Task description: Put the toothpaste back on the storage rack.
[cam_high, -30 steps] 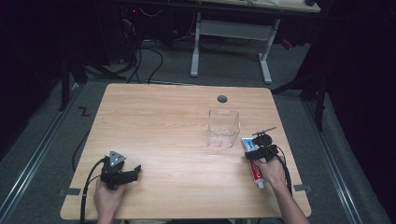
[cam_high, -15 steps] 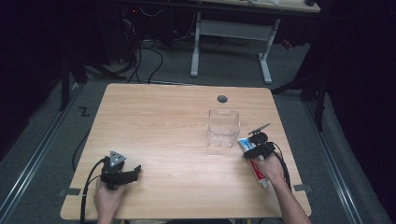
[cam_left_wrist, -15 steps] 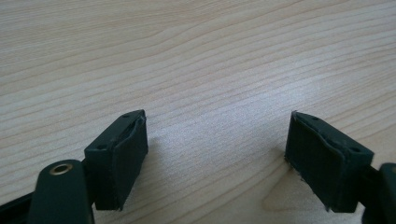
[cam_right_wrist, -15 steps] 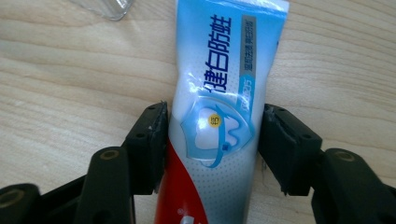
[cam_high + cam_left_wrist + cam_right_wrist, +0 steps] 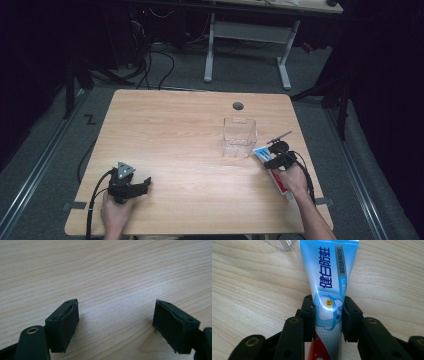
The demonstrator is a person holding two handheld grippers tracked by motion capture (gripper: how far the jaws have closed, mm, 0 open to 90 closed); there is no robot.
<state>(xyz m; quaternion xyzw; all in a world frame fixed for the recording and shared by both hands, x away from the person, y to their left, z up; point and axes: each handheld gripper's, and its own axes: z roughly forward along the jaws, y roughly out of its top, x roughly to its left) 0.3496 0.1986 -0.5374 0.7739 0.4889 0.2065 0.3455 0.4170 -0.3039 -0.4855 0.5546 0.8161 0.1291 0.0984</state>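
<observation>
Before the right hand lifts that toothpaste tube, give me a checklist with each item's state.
1. Right gripper fingers have just been closing and press both sides of the toothpaste tube: ok.
2. Grip centred along the tube: cannot tell.
3. Tube lies flat on the table: ok.
4. Clear container upright, open at the top, just beyond the tube: ok.
5. Left gripper open, holding nothing, far from the tube: ok.

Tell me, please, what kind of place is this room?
Probably a lab or workshop set up for recording. A wooden table stands on grey carpet, cables trail on the floor behind it, and a second desk frame stands beyond. The surroundings are dark.
</observation>
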